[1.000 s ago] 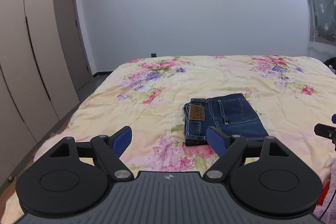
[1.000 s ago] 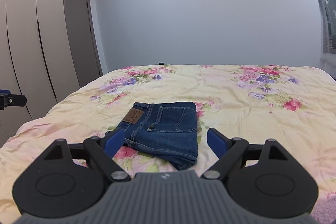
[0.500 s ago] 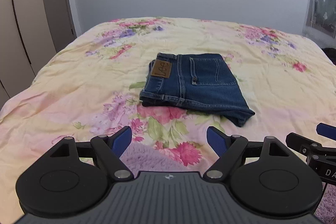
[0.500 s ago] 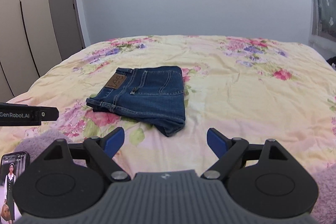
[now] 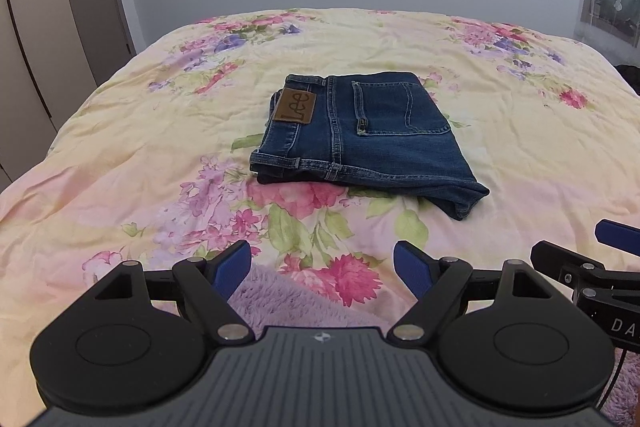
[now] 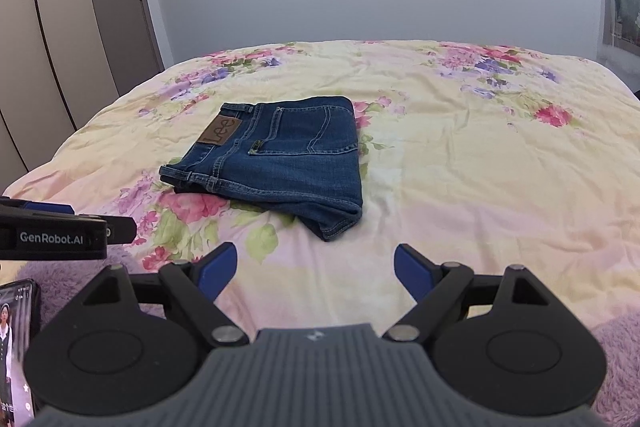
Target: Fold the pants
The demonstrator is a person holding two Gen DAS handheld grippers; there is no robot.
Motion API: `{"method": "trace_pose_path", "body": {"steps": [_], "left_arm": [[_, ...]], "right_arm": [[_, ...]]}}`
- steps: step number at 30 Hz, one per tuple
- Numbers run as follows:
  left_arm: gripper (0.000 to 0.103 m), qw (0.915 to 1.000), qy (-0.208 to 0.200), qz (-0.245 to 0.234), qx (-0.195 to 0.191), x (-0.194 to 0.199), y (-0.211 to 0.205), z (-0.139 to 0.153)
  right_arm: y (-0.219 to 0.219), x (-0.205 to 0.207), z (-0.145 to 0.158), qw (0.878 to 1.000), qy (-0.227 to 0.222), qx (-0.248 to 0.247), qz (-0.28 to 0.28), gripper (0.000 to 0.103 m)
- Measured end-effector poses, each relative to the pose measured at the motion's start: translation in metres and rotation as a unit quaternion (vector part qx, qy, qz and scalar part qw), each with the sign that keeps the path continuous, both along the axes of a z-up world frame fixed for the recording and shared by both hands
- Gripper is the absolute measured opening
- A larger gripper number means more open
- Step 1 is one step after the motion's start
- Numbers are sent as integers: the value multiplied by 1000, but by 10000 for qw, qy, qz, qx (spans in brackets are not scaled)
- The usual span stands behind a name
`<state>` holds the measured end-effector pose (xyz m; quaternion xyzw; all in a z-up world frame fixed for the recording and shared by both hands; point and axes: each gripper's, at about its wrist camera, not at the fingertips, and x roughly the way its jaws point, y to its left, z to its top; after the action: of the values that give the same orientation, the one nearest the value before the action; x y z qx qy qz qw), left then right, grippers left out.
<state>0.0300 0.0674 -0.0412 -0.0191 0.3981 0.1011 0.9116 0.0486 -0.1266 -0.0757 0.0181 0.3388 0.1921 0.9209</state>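
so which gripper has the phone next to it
The right gripper: in its view a lit phone sits at the lower left edge. The left gripper view shows no phone.

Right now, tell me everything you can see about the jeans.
The jeans are dark blue denim, folded into a compact, flat, roughly rectangular stack of layers. On top show a back pocket, pale stitching, a belt loop and a brown Lee patch at the waistband, which faces left. A hem corner pokes out at the near right. They lie on the floral quilt; both grippers are open and apart from them.
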Motion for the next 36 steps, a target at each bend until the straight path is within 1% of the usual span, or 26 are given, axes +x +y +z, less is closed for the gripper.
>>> {"method": "trace_pose_path", "body": {"steps": [6,16,24,36], "left_arm": [[95,10000,-13,-3,57,0,-1,2],[95,10000,-15,-21,43,-1,-1,3],[95,10000,-28,-37,30,-3,-2,5],[95,10000,-44,-70,-34,-4,-4,5]], "right_arm": [[-3,-1,4,9999,-77,70,-78,82],[-6,-4,11,9997,-184,136,-94,82],[-7,-5,9,9999,-69,135,-77,82],[-7,-5,9,9999,-60,120,-85,82]]}}
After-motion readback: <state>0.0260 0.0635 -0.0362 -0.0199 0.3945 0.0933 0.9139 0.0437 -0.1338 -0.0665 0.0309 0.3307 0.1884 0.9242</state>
